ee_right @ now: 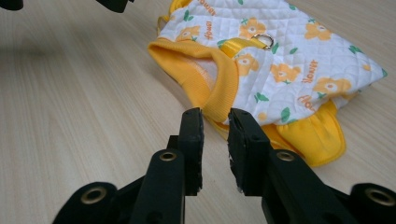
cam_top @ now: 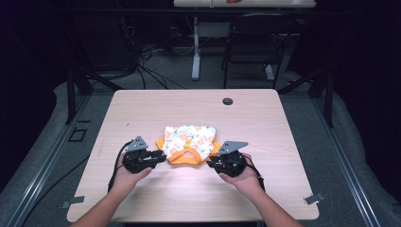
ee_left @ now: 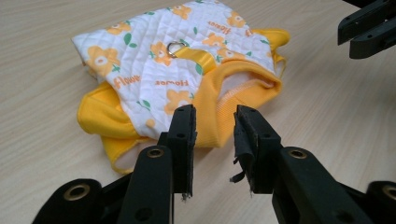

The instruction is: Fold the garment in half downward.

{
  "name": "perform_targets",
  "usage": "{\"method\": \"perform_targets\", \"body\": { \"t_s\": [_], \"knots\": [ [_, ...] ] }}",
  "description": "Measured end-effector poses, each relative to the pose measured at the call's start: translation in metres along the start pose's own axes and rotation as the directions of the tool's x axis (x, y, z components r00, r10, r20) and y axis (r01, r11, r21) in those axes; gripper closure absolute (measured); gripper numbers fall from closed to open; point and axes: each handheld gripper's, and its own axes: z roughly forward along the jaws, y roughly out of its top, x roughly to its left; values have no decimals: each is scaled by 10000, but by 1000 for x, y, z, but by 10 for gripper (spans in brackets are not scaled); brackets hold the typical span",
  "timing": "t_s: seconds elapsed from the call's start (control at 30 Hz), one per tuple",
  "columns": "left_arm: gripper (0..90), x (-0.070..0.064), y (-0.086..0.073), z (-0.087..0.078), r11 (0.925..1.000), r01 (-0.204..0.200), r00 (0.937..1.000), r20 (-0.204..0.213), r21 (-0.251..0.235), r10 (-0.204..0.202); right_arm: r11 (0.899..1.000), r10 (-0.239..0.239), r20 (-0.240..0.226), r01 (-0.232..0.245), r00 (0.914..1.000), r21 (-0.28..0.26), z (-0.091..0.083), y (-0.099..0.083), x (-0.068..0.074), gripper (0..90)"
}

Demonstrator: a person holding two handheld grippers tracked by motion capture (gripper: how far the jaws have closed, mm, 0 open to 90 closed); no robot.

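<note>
Black jaws of the left gripper (ee_left: pixel 214 135) rise from the bottom centre of the left gripper view, parted by a narrow gap with nothing between them; the frayed pad on the jaw at the right of the frame hangs loose, and the tips point at the orange rib hem of a small quilted pet garment (ee_left: pixel 187 70) just beyond, probably so that the hem can slide into the gap. From its own view the right gripper (ee_right: pixel 215 135) mirrors this: its jaws stand slightly apart, empty, aimed at the orange collar opening in the upper middle of the frame. In the high view the left gripper (cam_top: pixel 158 157) and right gripper (cam_top: pixel 211 162) flank the garment (cam_top: pixel 190 143), which lies flat at the centre of the wooden table (cam_top: pixel 142 109), white floral side up, with an orange strap and metal ring (ee_left: pixel 175 46) on top. Holding one gripper at each side suggests a two-handed pinch of the lower edge, perhaps to lift, spread or fold the cloth. Both hands rest low near the table's bottom edge, keeping the jaws nearly level with the fabric. Further up sits a dark cable hole (cam_top: pixel 228 101).
</note>
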Motion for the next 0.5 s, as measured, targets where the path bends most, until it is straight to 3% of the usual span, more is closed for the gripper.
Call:
{"method": "perform_targets", "body": {
  "t_s": [0.27,0.5],
  "knots": [
    [628,-7,-17,-11,9998,170,9999,1,44,-170,9995,311,-6,-311,9995,-58,-13,-17,8,662],
    [599,-9,-32,-17,9989,192,9998,70,421,-195,9999,91,98,-93,9999,121,-17,-30,14,646]
  ]
}}
